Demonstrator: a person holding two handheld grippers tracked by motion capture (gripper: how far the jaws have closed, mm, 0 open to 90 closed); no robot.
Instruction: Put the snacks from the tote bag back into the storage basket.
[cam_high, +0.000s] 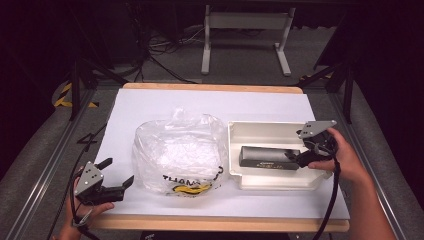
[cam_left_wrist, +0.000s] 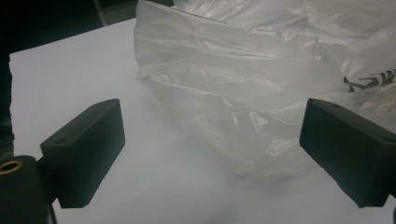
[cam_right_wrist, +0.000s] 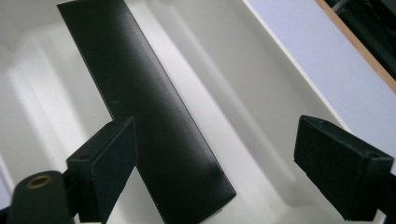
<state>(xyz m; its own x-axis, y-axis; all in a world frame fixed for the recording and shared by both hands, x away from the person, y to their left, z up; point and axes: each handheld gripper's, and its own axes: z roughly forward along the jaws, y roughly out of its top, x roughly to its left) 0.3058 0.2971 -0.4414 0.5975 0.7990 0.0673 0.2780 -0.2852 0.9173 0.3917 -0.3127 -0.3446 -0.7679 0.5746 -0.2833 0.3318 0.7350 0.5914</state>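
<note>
Right now the right gripper (cam_high: 298, 159) sits over the right end of the black box (cam_high: 267, 157), which lies lengthwise in the white tray (cam_high: 235, 150) at about 3 o'clock on the table (cam_high: 150, 100). From the right gripper view, the jaws stand wide apart — one pad is beside the box's (cam_right_wrist: 154, 121) near end, the other well off to the side over the tray floor (cam_right_wrist: 261, 116), so nothing is clamped.

At about 8 o'clock the left gripper (cam_high: 119, 173) rests low at the table's near edge, jaws spread wide and empty, pointing toward 2 o'clock at the bag (cam_high: 177, 152). That clear plastic bag — crumpled, with dark print along its near side — stands mid-table, just left of the tray. In the left gripper view the bag (cam_left_wrist: 261, 93) lies just ahead of the open jaws, with bare white surface between them.
</note>
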